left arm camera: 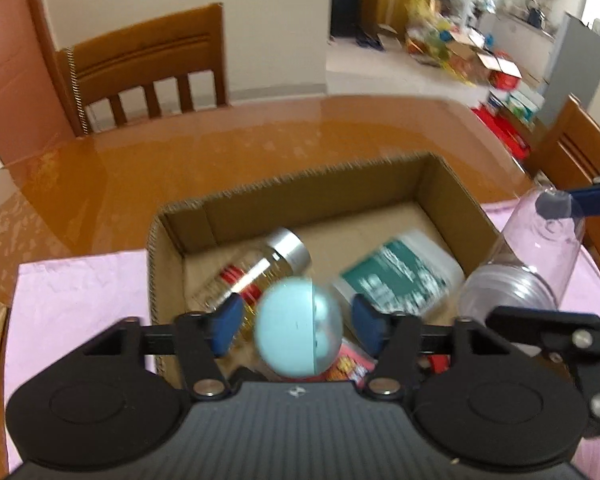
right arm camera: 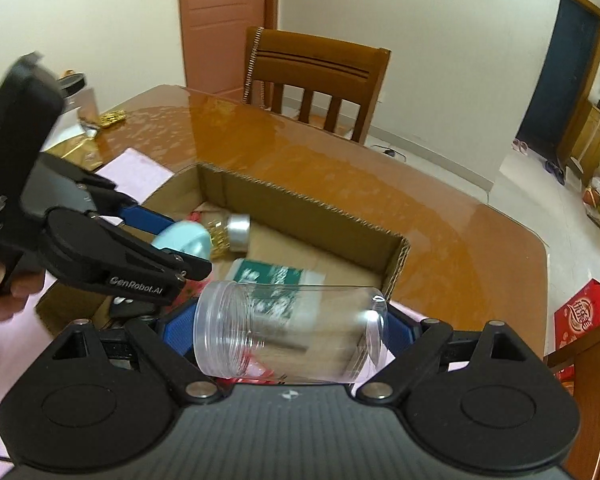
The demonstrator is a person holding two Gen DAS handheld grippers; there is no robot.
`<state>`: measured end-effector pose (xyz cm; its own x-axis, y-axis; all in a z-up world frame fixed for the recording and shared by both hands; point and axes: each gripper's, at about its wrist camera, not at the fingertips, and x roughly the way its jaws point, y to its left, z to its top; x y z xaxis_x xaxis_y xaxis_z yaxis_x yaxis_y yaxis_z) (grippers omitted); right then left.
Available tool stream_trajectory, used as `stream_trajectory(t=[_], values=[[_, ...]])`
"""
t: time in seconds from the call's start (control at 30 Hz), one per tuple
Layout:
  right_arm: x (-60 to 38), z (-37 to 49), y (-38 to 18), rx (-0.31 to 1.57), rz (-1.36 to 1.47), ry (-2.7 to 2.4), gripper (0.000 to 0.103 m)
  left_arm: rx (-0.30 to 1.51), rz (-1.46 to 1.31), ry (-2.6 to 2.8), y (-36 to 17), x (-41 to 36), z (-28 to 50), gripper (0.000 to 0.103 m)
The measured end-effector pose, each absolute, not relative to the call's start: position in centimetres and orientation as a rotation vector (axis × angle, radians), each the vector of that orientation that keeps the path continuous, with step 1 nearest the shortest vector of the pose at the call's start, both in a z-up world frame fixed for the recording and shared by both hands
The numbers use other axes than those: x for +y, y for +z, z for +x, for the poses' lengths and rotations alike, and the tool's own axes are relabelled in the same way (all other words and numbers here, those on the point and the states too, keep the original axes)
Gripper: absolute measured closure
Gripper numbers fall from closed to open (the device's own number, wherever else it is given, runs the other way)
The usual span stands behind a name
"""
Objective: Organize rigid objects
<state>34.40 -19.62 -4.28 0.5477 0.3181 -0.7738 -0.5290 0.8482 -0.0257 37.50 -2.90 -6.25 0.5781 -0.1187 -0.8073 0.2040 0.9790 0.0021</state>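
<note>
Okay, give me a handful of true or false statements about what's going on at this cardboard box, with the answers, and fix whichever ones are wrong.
1. The cardboard box already has things inside. True.
2. The right gripper holds a clear plastic jar lying sideways between its fingers. True.
3. The blue ball is pinched tight by the left gripper. False: gaps show on both sides of it, and the fingers are apart.
4. The silver-capped glass jar stands upright in the box. False: it lies on its side.
5. The clear plastic jar has a lid on. False: its threaded mouth is open.

Pale-blue ball [left arm camera: 298,326]; brown cardboard box [left arm camera: 320,184]; pink mat [left arm camera: 80,304]; clear jar [right arm camera: 288,332].
</note>
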Motion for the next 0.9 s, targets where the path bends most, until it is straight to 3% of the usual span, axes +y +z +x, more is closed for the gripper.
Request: stream_trajectory(t=[0.1,0.23,0.4,0.5,0.9], values=[[-19.4,36.2,-4.5,0.862,-0.249,0.493,0.010,0.886,0.086,-0.170,-4.7,-2.0,36.9,0.012],[-18.6,38.6,-4.8,0.858,-0.229,0.488,0.010,0.844,0.117,-0.069,-2.9,-0.4,35.8,0.006],[-17.3,41.3,-5.7,0.858,-0.196,0.463,0.009,0.816,0.138,-0.011,-1.4,0.9,34.0,0.003],[-17.3,41.9,-5.8,0.878,-0.147,0.453,0.000,0.830,0.130,-0.023,-1.1,1.0,33.2,0.003],[-19.4,35.7,-2.5,1.014,-0.124,0.277,0.000,0.904,0.113,0.001,0.6,-0.8,29.0,0.003]])
